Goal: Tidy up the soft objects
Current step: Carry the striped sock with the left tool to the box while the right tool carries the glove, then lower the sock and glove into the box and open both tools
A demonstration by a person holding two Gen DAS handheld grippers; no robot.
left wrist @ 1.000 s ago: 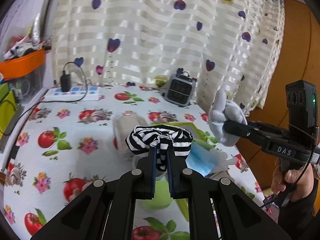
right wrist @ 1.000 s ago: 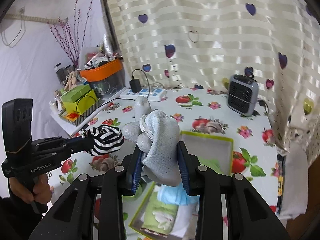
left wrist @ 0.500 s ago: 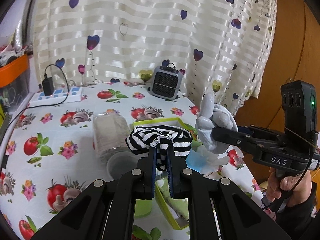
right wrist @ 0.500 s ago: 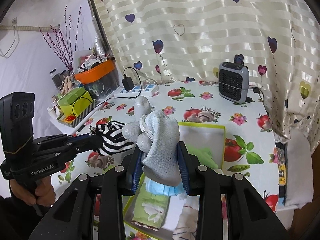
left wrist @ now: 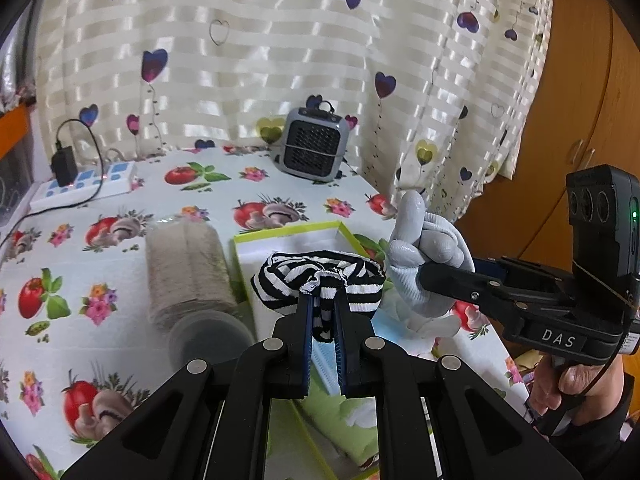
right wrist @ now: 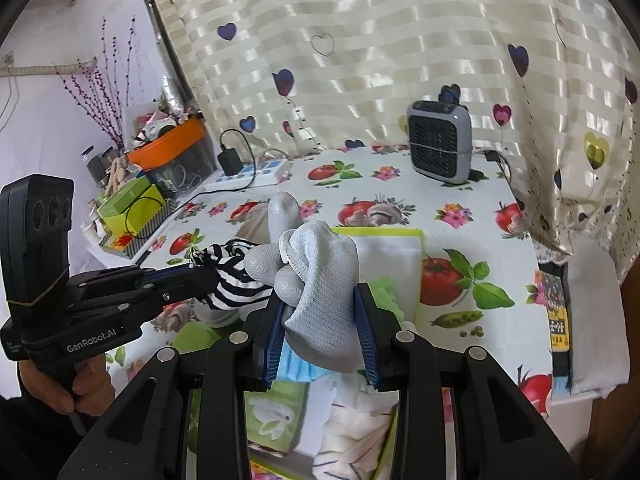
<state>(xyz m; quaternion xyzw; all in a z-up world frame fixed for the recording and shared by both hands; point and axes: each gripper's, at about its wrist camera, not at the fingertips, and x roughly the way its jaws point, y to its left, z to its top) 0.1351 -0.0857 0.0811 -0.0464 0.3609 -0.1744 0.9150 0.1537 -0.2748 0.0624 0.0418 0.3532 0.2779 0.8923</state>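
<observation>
My left gripper [left wrist: 323, 300] is shut on a black-and-white striped cloth [left wrist: 320, 280], held above the near part of a green-rimmed white box [left wrist: 288, 236]. My right gripper [right wrist: 320, 300] is shut on a grey work glove [right wrist: 320, 276], also held above the box [right wrist: 418, 236]. In the left wrist view the glove [left wrist: 424, 256] hangs just right of the striped cloth. In the right wrist view the striped cloth [right wrist: 232, 276] is just left of the glove. Inside the box lie a blue face mask [right wrist: 298, 372], a green cloth [right wrist: 272, 412] and a white cloth [right wrist: 356, 432].
A jar of beige pads [left wrist: 188, 276] lies left of the box. A grey heater [left wrist: 314, 148] and a power strip [left wrist: 80, 184] stand at the table's back. An orange-lidded bin [right wrist: 172, 152] and a green box [right wrist: 128, 200] crowd the left shelf. A folded cloth [right wrist: 592, 320] hangs at the right edge.
Both grippers moved together toward and over the box, each keeping its cloth. The view swung right, so the heater and box now sit nearer the middle.
</observation>
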